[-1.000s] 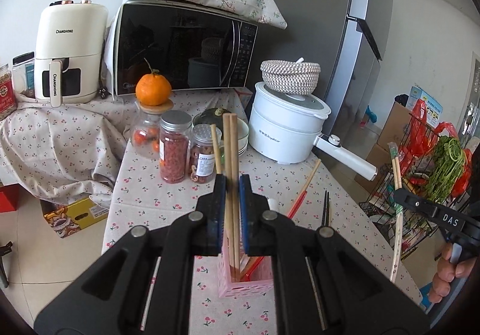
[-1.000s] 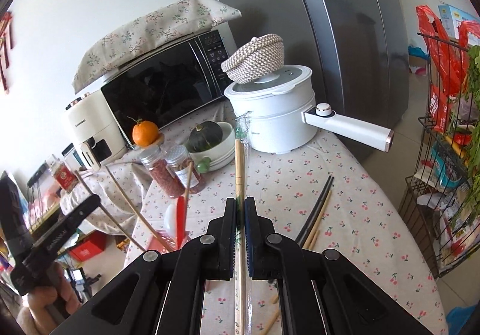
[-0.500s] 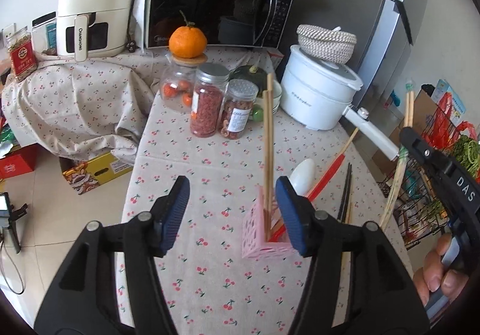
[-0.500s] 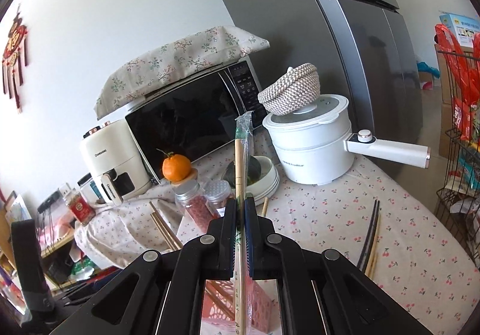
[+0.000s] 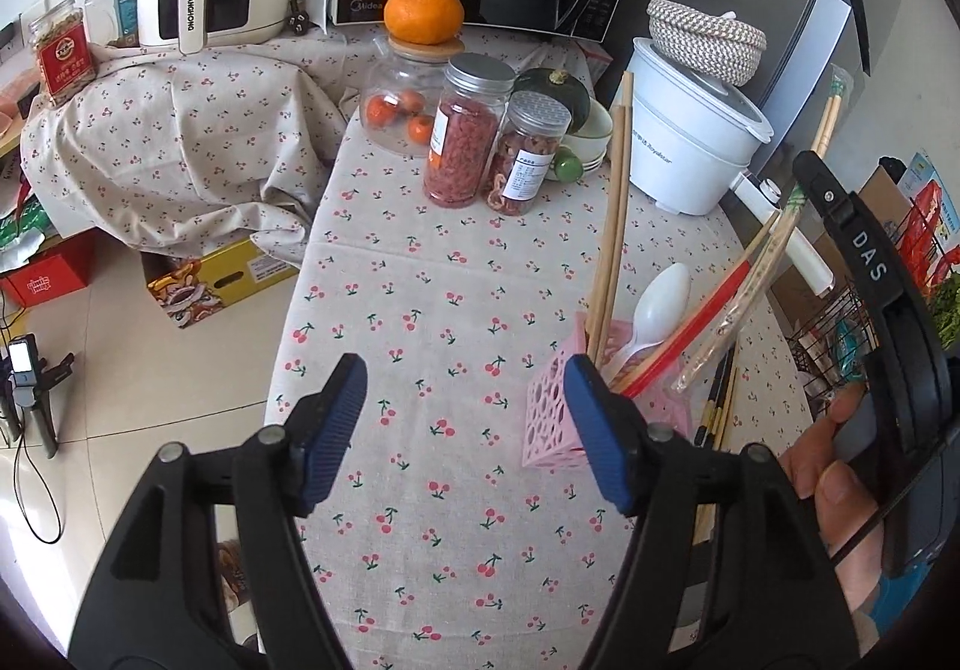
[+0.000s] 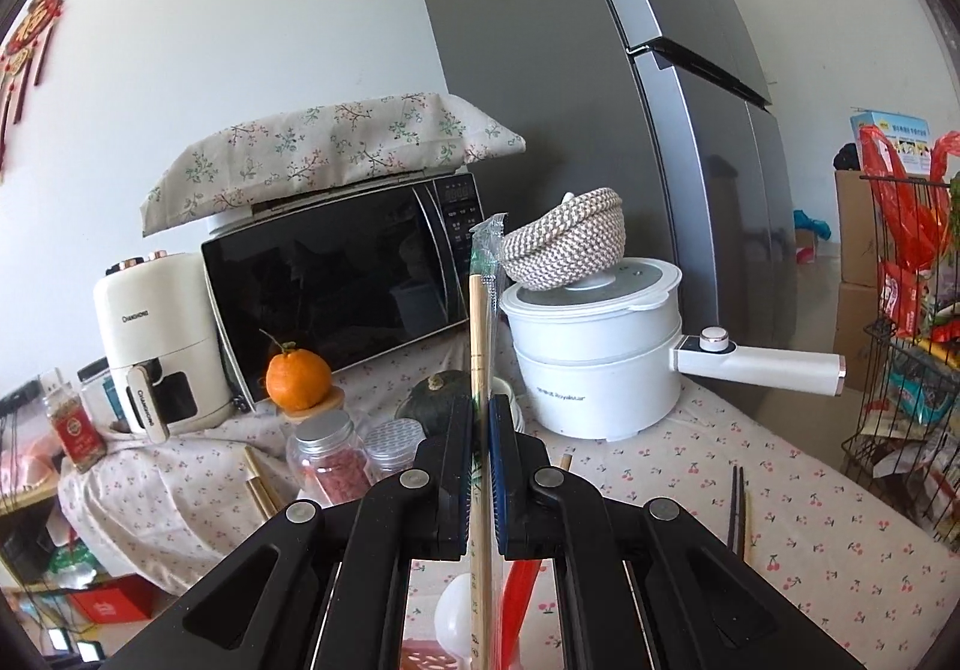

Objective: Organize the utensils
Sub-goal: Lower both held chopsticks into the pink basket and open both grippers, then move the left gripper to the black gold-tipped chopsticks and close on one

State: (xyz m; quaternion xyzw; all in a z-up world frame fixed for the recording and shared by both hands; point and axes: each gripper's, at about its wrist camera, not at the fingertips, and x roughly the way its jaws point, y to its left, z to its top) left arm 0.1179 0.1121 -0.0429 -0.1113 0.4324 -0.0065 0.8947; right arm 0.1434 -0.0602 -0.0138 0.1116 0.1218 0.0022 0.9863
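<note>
The left gripper (image 5: pixel 465 418) is opening with nothing between its jaws, beside the pink holder (image 5: pixel 555 418) on the table (image 5: pixel 432 280), where bare chopsticks (image 5: pixel 612 214) stand. The right gripper (image 6: pixel 480 466) is clamped on wrapped chopsticks (image 6: pixel 480 346) above the holder.

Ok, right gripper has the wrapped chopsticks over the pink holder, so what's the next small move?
Probably lower the right gripper so the wrapped chopsticks slide deeper into the pink holder, then release. Their lower end already sits at its rim beside the white spoon, and the left gripper is opening, empty.
</note>
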